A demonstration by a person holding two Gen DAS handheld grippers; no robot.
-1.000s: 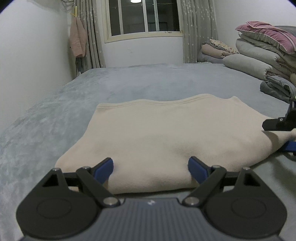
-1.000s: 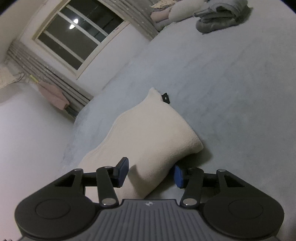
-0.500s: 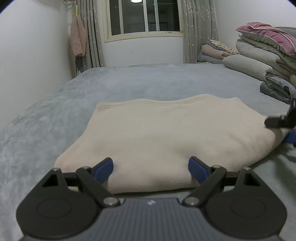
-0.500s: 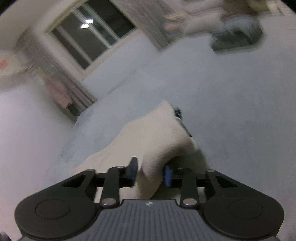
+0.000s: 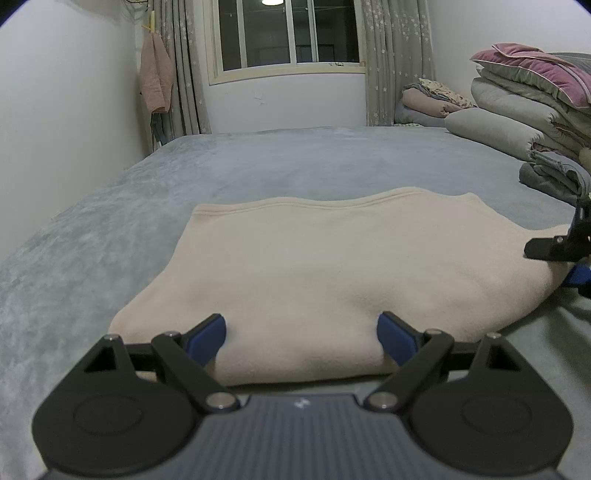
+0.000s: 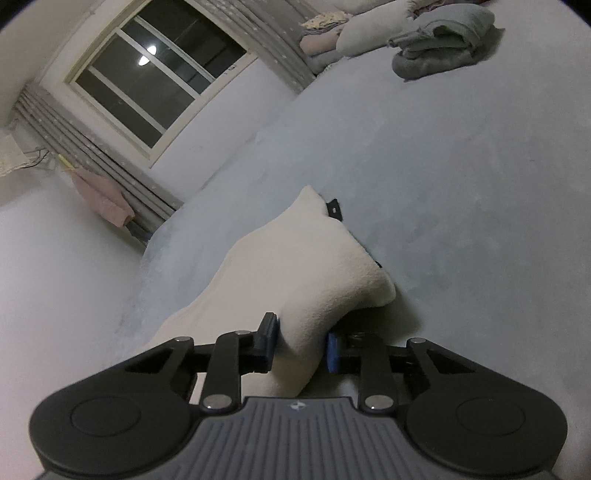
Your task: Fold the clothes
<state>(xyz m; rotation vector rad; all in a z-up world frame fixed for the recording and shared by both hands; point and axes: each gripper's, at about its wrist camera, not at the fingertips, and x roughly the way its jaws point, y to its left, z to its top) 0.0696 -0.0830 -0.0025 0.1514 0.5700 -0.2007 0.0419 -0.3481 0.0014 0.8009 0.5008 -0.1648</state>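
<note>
we look along our two grippers over a wide bed (image 5: 258, 177) covered in grey plush. a cream fleece garment (image 5: 332, 266) lies folded on it, near our edge of the bed, its ribbed hem on the far side. our left gripper (image 5: 301, 334) sits at the garment's near folded edge with its jaws spread wide; the blue pads (image 5: 205, 334) stand either side of a broad stretch of the fold and press lightly against the fabric without pinching it. our right gripper (image 6: 301, 341) is at the garment's right end (image 6: 306, 280), where a bunched corner of fleece rises between its fingers. its jaws are closing, and the pads already touch the cloth on both sides, squeezing the corner into a narrow ridge. in the left view we see that same gripper (image 5: 557, 247) at the far right edge, its black finger resting on top of the cream corner and a blue pad beneath. a small black tag (image 6: 333, 209) pokes out at the garment's far corner. beyond, stacked quilts (image 5: 532, 107) and a folded grey item (image 6: 439, 40) sit along the right side, and a pink towel (image 5: 157, 77) hangs by the curtained window (image 5: 288, 33).
</note>
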